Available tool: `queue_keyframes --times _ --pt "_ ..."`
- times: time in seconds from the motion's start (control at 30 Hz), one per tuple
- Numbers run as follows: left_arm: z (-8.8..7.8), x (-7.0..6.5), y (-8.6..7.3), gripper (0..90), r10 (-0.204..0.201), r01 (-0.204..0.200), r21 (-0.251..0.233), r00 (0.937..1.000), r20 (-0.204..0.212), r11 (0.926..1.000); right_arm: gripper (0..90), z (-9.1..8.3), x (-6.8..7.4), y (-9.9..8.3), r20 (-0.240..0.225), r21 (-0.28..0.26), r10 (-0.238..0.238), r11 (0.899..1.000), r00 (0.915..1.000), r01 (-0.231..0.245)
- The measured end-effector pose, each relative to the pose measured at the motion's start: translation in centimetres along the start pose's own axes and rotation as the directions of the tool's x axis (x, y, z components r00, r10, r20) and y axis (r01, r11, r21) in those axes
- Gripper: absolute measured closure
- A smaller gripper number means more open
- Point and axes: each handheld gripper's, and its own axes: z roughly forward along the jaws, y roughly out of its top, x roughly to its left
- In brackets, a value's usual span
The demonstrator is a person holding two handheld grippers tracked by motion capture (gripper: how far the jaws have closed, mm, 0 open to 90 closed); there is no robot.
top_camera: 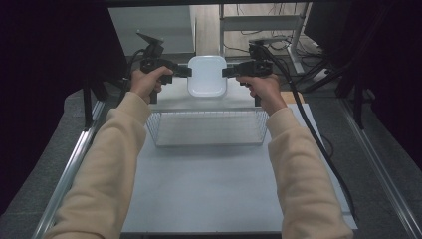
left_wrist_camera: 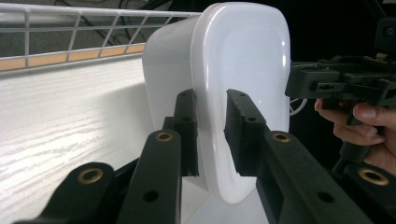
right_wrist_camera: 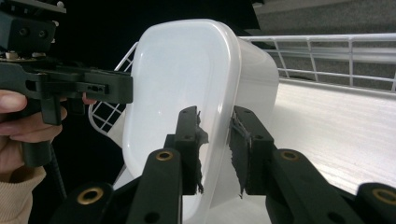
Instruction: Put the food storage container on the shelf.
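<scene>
High view: a white rounded plastic tub (top_camera: 207, 75) hangs beyond the far side of the wire basket (top_camera: 206, 128), its left rim between the left gripper's (top_camera: 185, 71) jaws, its right between the right gripper's (top_camera: 228, 72); whether they pinch, I cannot tell.

One white tub (top_camera: 207, 75), one wire basket (top_camera: 208, 128), two claws (top_camera: 183, 71) (top_camera: 230, 72)

White tub (right_wrist_camera: 187, 88) rim between right gripper (right_wrist_camera: 215, 149) jaws; wire basket (right_wrist_camera: 327, 56) behind; left gripper (right_wrist_camera: 122, 87) opposite.
</scene>
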Motion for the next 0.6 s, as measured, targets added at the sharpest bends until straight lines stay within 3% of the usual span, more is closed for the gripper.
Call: queue_keyframes --times 0.13,0.33,0.6 --pt "0.5 0.6 0.3 72.9 -0.031 0.031 0.001 0.9995 0.008 0.9995 69.9 0.7 -0.4 0.3 0.015 0.007 0.032 0.999 0.9994 -0.032" --pt "0.9 1.4 0.6 71.0 -0.078 0.078 -0.001 0.9966 0.025 0.997 69.1 1.3 -1.3 0.5 -0.003 -0.001 0.105 0.994 0.9945 -0.105" --pt "1.5 2.1 0.6 67.2 -0.112 0.112 0.005 0.9932 0.032 0.9937 67.6 2.1 -1.9 0.6 -0.001 -0.011 0.146 0.989 0.9894 -0.146"
